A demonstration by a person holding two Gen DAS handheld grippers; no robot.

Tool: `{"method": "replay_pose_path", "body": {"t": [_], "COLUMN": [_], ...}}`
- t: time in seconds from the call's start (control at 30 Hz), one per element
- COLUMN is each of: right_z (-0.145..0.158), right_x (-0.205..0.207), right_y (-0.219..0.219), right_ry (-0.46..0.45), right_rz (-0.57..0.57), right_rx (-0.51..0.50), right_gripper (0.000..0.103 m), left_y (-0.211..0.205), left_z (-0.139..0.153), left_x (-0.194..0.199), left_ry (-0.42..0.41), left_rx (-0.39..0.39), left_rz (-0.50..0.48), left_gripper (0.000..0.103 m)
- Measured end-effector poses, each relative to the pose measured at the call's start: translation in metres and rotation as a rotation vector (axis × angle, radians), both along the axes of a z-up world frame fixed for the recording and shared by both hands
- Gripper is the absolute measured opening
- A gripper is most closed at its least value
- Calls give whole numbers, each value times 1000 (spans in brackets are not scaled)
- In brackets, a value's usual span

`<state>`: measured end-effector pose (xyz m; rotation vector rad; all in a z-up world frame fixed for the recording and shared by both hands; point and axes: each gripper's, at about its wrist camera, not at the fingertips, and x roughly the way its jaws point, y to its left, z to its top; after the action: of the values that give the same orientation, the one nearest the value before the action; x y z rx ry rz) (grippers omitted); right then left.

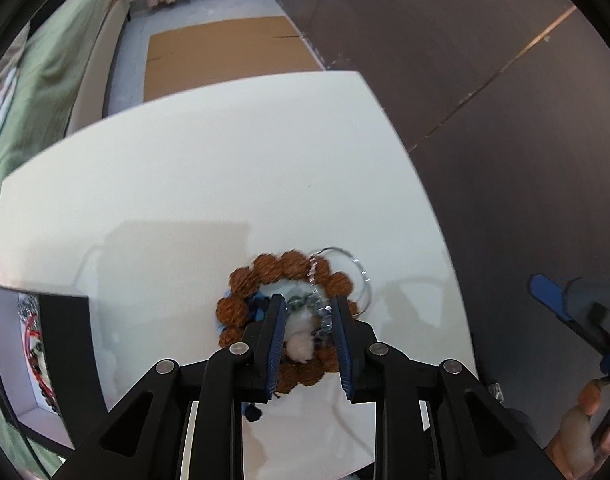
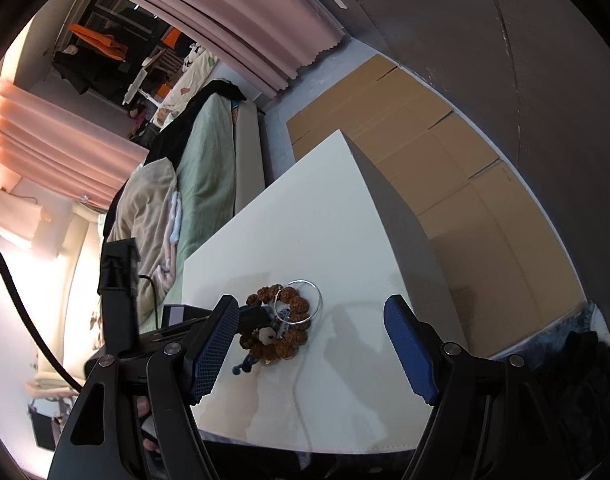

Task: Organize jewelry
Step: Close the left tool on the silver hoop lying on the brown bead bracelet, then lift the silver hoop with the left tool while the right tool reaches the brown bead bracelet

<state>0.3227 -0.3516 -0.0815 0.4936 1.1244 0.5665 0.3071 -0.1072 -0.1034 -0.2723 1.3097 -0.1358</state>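
On the white surface (image 1: pixel 225 168) the brown bead bracelet (image 1: pixel 289 270), clear bangle (image 1: pixel 363 276) and small pieces still lie heaped, the left gripper (image 1: pixel 310 322) part-open around them gripping nothing, the right gripper (image 2: pixel 311 344) wide and empty, while the box (image 1: pixel 45 344) at left already holds some jewelry

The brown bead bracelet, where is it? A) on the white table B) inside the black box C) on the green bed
A: the brown bead bracelet lies on the white table with a silver ring, and the left tool reaches over its middle.
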Motion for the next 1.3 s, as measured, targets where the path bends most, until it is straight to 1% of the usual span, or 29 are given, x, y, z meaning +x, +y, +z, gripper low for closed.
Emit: {"method": "replay_pose_path", "body": {"t": [0.07, 0.23, 0.37, 0.53, 0.6, 0.63, 0.7, 0.73, 0.87, 0.93, 1.1, 1.17, 1.23, 1.3], "right_z": [0, -1, -2, -4, -4, -4, -3, -3, -3, -3, -5, -6, -8, -10], "right_x": [1, 1, 2, 4, 3, 3, 2, 2, 2, 2, 2, 2, 2, 1], "right_y": [-1, -7, -15, -17, -18, -18, -18, -18, -14, -10, 8, 16, 28, 41], "right_ry": [5, 12, 12, 14, 12, 12, 12, 12, 7, 8, 12, 16, 22, 30], "right_rz": [-8, -18, -28, -29, -25, -24, -25, -25, -18, -10, 17, 33, 59, 87], "right_rx": [-2, 6, 12, 14, 12, 12, 12, 12, 12, 8, -8, -13, -15, -18], "right_gripper": [76, 76, 76, 76, 76, 76, 76, 76, 76, 76, 76, 74, 67, 64], "left_y": [-8, -19, -14, -6, -3, -4, -2, -1, -1, 1, 15, 24, 34, 45], "left_z": [0, -8, -14, -22, -24, -24, -23, -23, -11, -1, 29, 39, 45, 51], "left_x": [4, 12, 12, 15, 15, 15, 15, 15, 12, 10, 2, -2, -5, -10], "left_ry": [0, 23, 45, 51, 48, 46, 38, 35, -12, -35, -107, -129, -143, -156], "left_rx": [16, 26, 30, -4, -29, -29, -23, -27, -31, -38, -18, -11, -6, -1], "left_rz": [-33, -47, -23, 22, 36, 41, 52, 55, 32, 25, 26, 34, 46, 60], "left_gripper": [25, 25, 25, 25, 25, 20, 2, 2, 1, 1, 1, 1, 1, 1]}}
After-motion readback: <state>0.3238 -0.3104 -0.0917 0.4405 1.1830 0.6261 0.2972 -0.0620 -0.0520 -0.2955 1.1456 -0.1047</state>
